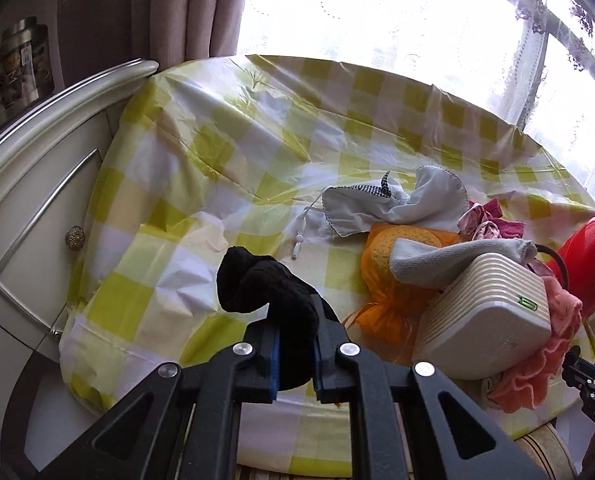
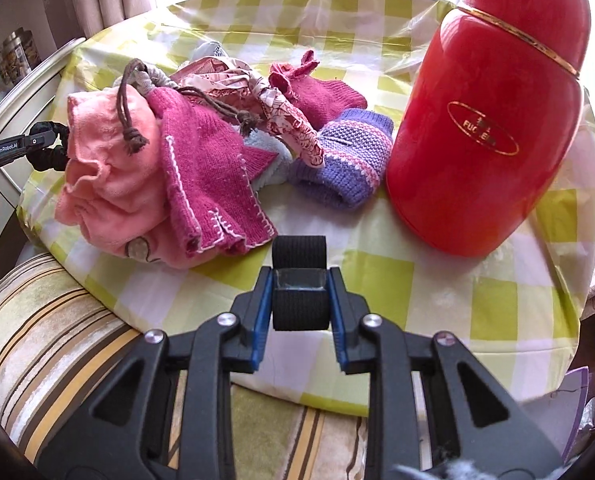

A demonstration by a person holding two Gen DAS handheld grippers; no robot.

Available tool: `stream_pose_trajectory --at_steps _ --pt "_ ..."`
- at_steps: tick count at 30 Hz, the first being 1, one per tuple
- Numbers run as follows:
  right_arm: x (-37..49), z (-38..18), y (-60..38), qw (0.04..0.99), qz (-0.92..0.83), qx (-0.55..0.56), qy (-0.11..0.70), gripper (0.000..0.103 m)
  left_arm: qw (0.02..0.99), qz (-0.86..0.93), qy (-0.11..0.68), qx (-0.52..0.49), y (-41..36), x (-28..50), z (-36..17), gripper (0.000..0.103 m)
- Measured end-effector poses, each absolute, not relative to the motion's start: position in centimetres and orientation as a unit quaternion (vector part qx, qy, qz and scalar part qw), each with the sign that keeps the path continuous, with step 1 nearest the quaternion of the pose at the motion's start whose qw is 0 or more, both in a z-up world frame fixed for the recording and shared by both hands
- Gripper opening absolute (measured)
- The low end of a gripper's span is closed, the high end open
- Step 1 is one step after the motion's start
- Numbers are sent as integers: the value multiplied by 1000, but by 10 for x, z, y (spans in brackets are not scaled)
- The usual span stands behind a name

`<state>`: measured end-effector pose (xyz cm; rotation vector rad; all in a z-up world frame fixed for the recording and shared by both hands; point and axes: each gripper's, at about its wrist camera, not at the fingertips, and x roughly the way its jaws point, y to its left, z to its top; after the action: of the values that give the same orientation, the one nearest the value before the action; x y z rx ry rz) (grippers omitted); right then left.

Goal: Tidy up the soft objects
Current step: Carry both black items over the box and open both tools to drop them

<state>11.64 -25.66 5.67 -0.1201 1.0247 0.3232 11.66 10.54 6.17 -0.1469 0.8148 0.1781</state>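
the left hand-held gripper [image 1: 295, 354] is clamped on one fuzzy black sock [image 1: 265, 284], held above the checked desk [image 1: 201, 168]. the right hand-held gripper [image 2: 300, 312] pinches one ribbed black band [image 2: 299, 280] beside one red flask [image 2: 489, 120] and two magenta knit pieces [image 2: 205, 168].

Tabletop, flask, box and room furnishings

A yellow-and-white checked cloth covers the round tabletop [image 1: 225, 128]. A red flask [image 2: 485, 120] with a gold band stands upright on its right side, and a ribbed cream box [image 1: 485, 316] lies tilted among the heap. A white cabinet [image 1: 37, 184] with a brass knob [image 1: 75, 237] stands just beside the tabletop, tins [image 1: 19, 68] on top, curtains [image 1: 185, 8] behind; a striped cushion [image 2: 49, 340] sits below.
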Motion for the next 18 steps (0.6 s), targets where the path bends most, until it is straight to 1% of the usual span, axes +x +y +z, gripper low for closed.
stream_pose_trajectory --at_steps 18 --pt "64 92 -277 875 129 -41 465 30 936 32 350 -17 34 51 113 12"
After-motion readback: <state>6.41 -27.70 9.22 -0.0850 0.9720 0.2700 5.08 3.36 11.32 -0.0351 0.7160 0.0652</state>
